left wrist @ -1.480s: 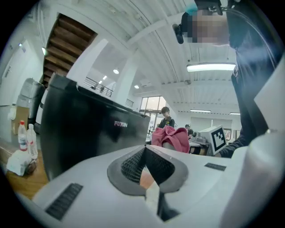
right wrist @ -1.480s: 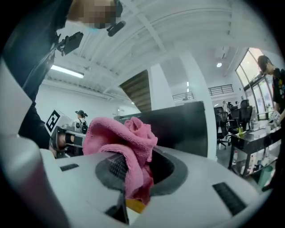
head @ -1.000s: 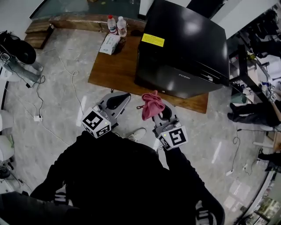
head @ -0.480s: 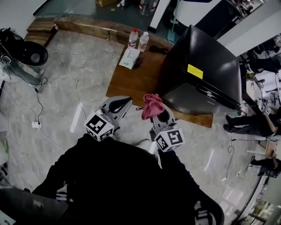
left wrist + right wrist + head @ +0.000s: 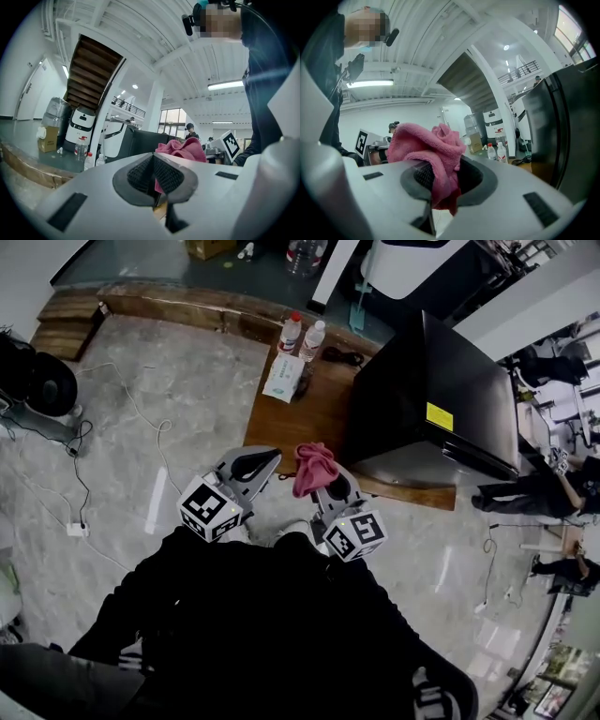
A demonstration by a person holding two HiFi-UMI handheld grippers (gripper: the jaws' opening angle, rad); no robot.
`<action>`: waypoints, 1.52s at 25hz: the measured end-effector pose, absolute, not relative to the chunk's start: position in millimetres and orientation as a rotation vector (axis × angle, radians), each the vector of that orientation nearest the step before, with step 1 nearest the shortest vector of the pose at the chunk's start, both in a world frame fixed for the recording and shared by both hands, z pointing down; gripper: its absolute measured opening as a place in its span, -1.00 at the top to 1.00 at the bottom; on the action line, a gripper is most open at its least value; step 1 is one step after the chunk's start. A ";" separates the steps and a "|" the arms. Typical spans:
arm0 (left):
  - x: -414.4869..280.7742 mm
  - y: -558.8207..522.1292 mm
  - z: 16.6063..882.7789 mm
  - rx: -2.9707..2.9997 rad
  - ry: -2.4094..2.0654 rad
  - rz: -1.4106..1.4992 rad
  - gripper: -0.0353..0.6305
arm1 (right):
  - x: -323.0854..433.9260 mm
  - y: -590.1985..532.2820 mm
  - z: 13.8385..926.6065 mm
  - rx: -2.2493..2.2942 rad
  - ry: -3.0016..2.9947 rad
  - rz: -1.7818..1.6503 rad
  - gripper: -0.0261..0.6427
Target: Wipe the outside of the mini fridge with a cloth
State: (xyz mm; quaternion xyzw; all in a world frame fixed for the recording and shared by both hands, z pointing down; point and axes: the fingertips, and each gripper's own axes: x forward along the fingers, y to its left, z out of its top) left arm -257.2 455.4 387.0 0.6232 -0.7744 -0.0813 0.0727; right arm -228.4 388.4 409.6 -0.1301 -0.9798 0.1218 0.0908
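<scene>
The black fridge (image 5: 441,399) stands on a wooden table (image 5: 305,423). The right gripper (image 5: 323,482) hovers near the fridge's lower left corner in the head view, not touching it. Its jaws are clamped on a bunched pink cloth (image 5: 312,468) that spills over the pads. The left gripper (image 5: 255,463) hangs farther left of the fridge, jaws pressed together with nothing between. Two bottles (image 5: 302,336) and a tissue pack (image 5: 282,378) sit left of the fridge.

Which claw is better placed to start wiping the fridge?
Right, probably: the right claw is shut on the pink cloth and sits nearer the mini fridge; the left claw is shut on nothing.
</scene>
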 end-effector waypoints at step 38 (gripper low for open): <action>-510.2 200.0 363.7 2.370 -1.918 -0.099 0.88 | -436.6 138.2 375.8 0.771 -3.099 1.105 0.66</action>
